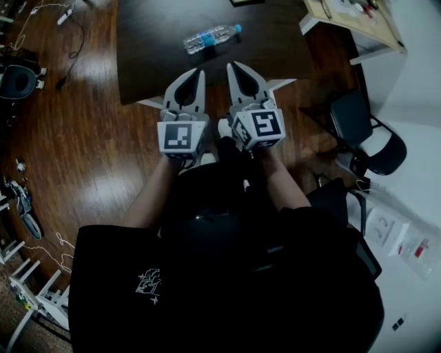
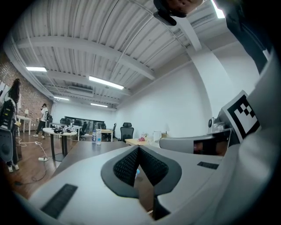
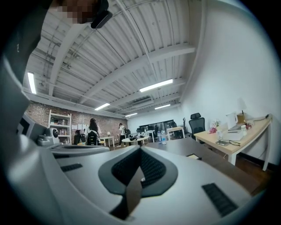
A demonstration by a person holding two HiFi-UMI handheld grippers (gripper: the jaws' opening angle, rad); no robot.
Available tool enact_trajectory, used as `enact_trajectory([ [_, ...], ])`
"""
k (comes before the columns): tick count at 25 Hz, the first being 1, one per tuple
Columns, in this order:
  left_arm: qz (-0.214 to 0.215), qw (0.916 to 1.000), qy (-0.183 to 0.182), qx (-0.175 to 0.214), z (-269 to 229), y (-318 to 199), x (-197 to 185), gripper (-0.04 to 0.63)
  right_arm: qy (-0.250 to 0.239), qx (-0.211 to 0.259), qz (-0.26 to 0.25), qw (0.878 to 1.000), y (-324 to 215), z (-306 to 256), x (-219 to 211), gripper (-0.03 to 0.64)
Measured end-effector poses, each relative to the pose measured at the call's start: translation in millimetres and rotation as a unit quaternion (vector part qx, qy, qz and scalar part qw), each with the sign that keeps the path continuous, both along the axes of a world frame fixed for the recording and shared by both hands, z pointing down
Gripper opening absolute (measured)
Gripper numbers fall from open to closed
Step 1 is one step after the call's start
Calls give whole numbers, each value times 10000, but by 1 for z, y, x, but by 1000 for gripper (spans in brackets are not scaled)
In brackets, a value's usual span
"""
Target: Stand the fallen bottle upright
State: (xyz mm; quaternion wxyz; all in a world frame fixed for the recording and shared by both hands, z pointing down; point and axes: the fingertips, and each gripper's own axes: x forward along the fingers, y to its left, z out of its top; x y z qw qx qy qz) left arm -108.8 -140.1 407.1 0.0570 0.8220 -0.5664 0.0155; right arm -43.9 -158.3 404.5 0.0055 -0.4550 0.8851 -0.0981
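Observation:
A clear plastic bottle (image 1: 211, 37) with a blue cap and blue label lies on its side on the dark table (image 1: 151, 62), near its far middle. My two grippers are held side by side over the table's near edge, both pointing at the bottle and short of it. The left gripper (image 1: 200, 72) is shut, its tips meeting with nothing between them (image 2: 138, 148). The right gripper (image 1: 231, 66) is likewise shut and empty (image 3: 140, 150). In both gripper views the jaws hide most of the table ahead.
A light wooden desk (image 1: 351, 17) stands at the far right and a black office chair (image 1: 365, 131) to my right. Cables and gear lie on the wooden floor (image 1: 76, 138) at left. Two upright bottles (image 2: 96, 136) and people (image 3: 93, 132) show far off.

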Motion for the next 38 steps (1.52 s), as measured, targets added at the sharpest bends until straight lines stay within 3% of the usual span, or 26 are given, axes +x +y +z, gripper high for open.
enact_trajectory([
  [17, -450, 9982, -275, -288, 17, -105, 14, -2, -184, -403, -502, 9978, -110, 27, 10, 9],
  [30, -580, 9971, -334, -357, 23, -131, 19, -2, -220, -530, -545, 9969, -140, 39, 18, 9],
  [33, -472, 9969, -501, -376, 26, -139, 20, -2, -217, -514, -475, 9973, -142, 37, 20, 8],
  [38, -47, 9904, -1283, -523, 50, -154, 25, 0, -180, -499, -348, 9980, -143, 36, 21, 9],
])
